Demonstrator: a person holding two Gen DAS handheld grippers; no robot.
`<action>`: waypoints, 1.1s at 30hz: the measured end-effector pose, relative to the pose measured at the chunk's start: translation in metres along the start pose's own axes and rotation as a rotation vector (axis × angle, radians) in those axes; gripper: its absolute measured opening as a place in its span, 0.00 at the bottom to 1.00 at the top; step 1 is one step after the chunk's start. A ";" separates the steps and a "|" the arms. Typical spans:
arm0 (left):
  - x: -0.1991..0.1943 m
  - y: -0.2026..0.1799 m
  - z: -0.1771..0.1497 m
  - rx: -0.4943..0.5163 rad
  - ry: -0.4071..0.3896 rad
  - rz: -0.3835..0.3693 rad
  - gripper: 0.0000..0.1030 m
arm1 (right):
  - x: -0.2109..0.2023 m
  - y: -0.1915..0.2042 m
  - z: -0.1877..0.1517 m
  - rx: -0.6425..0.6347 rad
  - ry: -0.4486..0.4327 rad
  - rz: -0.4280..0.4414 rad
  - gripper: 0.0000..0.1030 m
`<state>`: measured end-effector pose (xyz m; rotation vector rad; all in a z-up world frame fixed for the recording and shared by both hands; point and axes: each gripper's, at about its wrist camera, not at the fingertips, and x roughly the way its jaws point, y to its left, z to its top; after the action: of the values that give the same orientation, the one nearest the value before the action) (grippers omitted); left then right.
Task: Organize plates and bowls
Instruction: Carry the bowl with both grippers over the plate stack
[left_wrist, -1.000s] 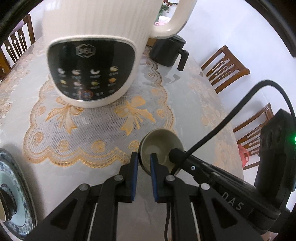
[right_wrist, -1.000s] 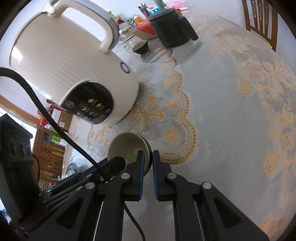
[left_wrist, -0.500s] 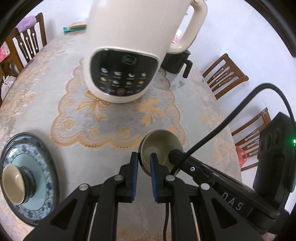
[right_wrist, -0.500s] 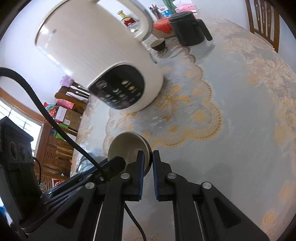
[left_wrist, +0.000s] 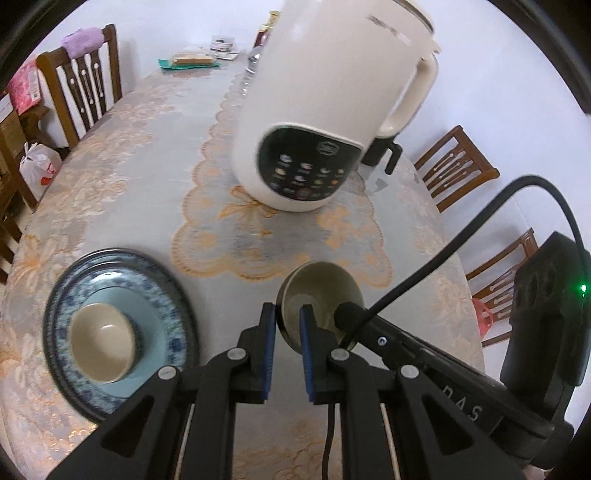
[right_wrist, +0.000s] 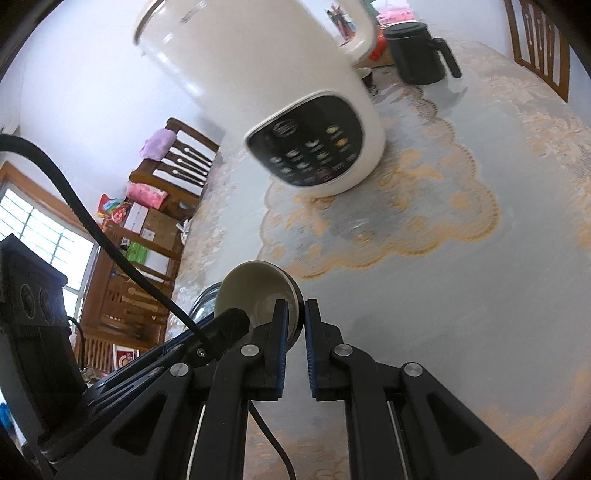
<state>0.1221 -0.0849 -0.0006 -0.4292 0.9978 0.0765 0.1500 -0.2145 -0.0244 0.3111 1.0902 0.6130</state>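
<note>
Small beige bowl (left_wrist: 321, 291) is up off the table, tilted, rim pinched on both sides. Another beige bowl (left_wrist: 101, 341) sits upright on a blue-patterned plate (left_wrist: 173, 317), maybe two stacked plates.

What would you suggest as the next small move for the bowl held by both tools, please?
Probably carry the bowl left toward the blue plate: both the left tool and right tool pinch its rim, and another bowl already sits there.

Both grippers carried the bowl (left_wrist: 321, 295) back from the appliance (left_wrist: 325, 107), toward the plate (left_wrist: 118, 332).
</note>
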 end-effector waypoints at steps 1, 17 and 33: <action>-0.003 0.005 -0.001 -0.006 -0.003 0.003 0.11 | 0.001 0.004 -0.002 -0.003 0.002 0.003 0.11; -0.039 0.088 -0.008 -0.091 -0.030 0.037 0.11 | 0.049 0.073 -0.022 -0.065 0.063 0.041 0.12; -0.033 0.134 -0.015 -0.112 0.010 0.063 0.11 | 0.091 0.097 -0.039 -0.066 0.127 0.031 0.12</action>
<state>0.0577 0.0358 -0.0228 -0.5011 1.0200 0.1878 0.1137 -0.0846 -0.0570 0.2341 1.1855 0.7023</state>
